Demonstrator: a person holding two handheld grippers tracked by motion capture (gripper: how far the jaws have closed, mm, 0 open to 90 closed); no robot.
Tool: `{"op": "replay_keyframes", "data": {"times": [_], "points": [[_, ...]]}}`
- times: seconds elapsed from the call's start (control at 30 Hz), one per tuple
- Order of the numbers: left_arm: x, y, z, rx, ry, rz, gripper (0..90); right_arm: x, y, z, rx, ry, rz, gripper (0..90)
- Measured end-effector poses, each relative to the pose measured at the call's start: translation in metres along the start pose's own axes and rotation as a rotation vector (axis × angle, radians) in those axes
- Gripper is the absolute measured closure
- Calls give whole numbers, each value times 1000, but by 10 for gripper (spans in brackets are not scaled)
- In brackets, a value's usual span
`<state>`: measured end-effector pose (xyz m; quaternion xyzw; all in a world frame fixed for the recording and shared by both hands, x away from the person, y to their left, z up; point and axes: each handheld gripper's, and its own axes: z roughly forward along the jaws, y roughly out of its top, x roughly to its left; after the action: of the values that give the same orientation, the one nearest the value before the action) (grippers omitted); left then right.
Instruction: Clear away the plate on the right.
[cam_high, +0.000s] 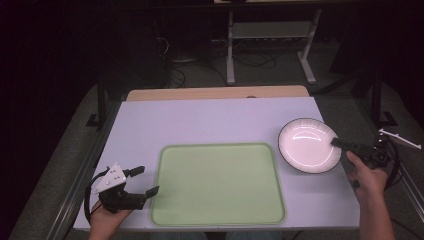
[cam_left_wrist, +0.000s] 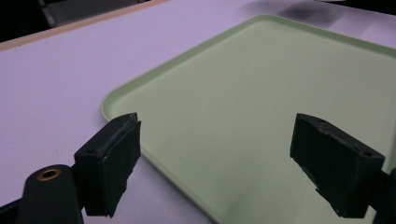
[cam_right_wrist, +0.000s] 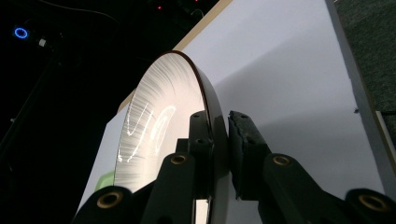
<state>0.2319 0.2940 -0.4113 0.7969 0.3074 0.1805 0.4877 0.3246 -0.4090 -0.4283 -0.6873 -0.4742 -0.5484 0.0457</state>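
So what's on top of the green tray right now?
Nothing rests on the green tray; its whole surface is bare. The white plate sits beside it on the table, its rim pinched by the right gripper. What lies beneath the tray is covered.

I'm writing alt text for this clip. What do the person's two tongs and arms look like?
Both tongs are black. The left tongs carry a grey three-cornered plate on top, dotted with small marks, and a black cable loops from them. Their pads are blocky, matte, with small screw holes. The right tongs trail black cable too; brass-coloured rivets show at their joints. The forearms are bare, no sleeves in sight.
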Motion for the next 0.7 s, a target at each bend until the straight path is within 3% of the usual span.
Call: {"op": "replay_keyframes", "data": {"times": [0.27,0.33,0.6,0.7], "points": [[0,0,0,2,0,3,159,10,0,-6,23,19,-45,794],[-1,0,1,3,1,2,159,20,0,-6,37,24,-83,793],[0,0,-1,-2,4,-1,159,40,-7,-4,63,95,-137,793],[0,0,-1,-1,3,0,159,47,-11,-4,71,88,-160,792]]}}
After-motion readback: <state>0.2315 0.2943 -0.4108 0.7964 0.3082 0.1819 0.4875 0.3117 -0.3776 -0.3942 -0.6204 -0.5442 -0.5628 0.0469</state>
